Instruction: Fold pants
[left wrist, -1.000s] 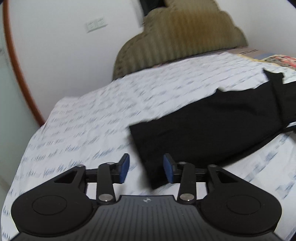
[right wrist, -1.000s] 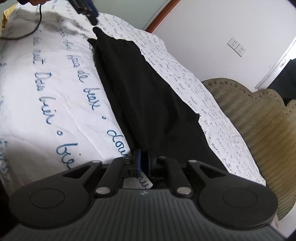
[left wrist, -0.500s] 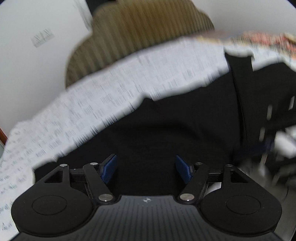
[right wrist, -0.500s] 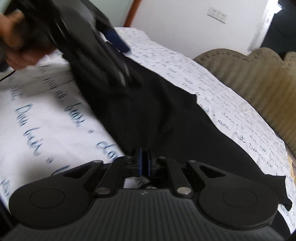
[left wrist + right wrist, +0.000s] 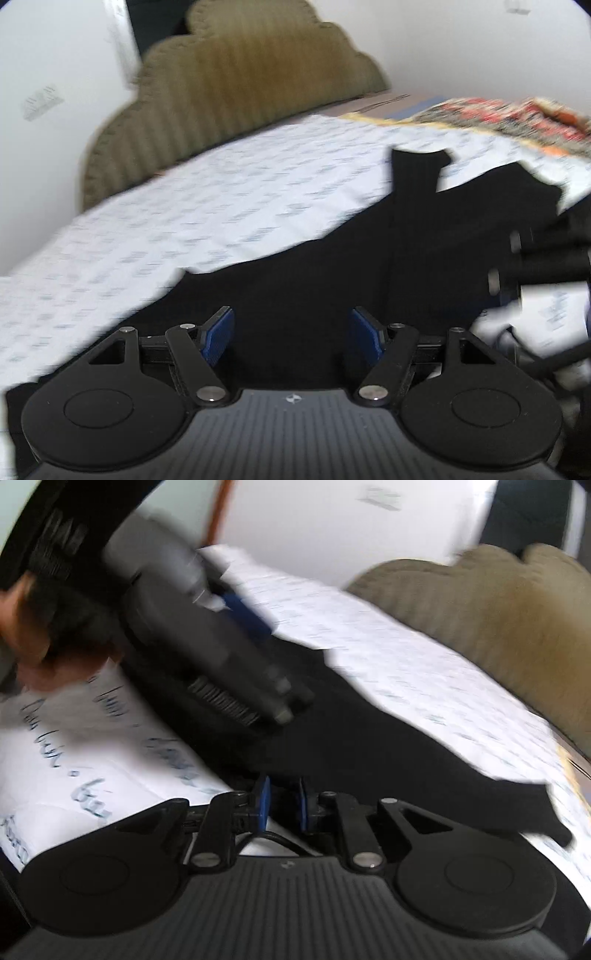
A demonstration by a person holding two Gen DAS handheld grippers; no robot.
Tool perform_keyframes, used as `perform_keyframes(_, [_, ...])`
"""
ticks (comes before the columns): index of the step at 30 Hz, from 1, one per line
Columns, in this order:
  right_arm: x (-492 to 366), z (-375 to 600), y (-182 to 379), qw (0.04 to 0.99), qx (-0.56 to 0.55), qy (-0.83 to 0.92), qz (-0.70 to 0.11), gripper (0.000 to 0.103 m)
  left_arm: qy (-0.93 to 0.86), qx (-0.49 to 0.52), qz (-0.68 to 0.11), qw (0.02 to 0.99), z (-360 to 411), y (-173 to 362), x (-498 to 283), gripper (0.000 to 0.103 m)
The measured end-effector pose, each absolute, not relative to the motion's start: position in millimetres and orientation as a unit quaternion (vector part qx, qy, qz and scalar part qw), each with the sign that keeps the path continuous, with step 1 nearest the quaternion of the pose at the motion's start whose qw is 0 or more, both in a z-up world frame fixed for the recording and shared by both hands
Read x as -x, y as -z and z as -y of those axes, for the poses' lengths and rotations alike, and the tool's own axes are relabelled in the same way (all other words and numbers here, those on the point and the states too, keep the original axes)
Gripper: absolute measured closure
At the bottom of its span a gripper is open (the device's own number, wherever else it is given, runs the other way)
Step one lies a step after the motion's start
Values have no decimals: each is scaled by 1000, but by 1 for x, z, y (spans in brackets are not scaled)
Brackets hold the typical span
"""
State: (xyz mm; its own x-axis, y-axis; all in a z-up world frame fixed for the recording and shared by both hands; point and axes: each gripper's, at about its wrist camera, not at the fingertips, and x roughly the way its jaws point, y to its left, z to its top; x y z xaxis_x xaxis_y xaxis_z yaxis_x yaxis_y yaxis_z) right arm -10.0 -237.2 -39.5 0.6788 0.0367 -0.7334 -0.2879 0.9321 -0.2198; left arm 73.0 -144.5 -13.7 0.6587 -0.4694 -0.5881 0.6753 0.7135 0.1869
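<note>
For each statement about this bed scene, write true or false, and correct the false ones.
1. The pants are black. True.
2. The left tool is clamped shut on the cloth. False: its pads stand wide apart above the pants, nothing pinched.
3. The sheet under the pants is plain white. False: it is white with blue handwriting print.
4. An olive ribbed headboard stands at the far edge of the bed. True.
5. The right tool shows a narrow gap between its pads. True; its jaws have just been opening.
6. The pants hang from a hook on the wall. False: they lie on the bed.
</note>
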Motion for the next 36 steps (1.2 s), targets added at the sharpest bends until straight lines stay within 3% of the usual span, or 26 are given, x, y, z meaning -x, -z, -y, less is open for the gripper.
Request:
perform_keyframes(7, [42,333,6,928,74,52,-361,77,393,-158,-321,847,186,31,-82,35])
perform_keyframes(9, [47,355,3,930,44,85,-356,71,410,-132,-344,835,192,34,-90,62])
perform_keyframes(14, [21,404,1,919,43,146,-364,66,411,-133,-351,831,201,44,-88,75])
perform_keyframes(21, [-78,516,5,906,-60,203,-365,62,419,-153,-319,836,202,52,-76,76])
perform_keyframes(28, [-180,588,55,862,-92,272,-419,62,423,-169,-296,839,202,55,-69,76])
perform_keyframes(32, [-208,610,80,849,-110,290,-428,43,426,-172,-290,839,201,56,-67,76])
perform_keyframes(34, [-218,617,91,842,-112,290,-440,43,427,-169,-291,839,200,56,-68,76])
perform_keyframes(35, [-223,619,98,837,-110,288,-452,52,428,-168,-292,839,199,56,-67,76])
perform_keyframes(36, [-224,618,104,831,-108,283,-466,71,428,-167,-292,839,199,56,-67,76])
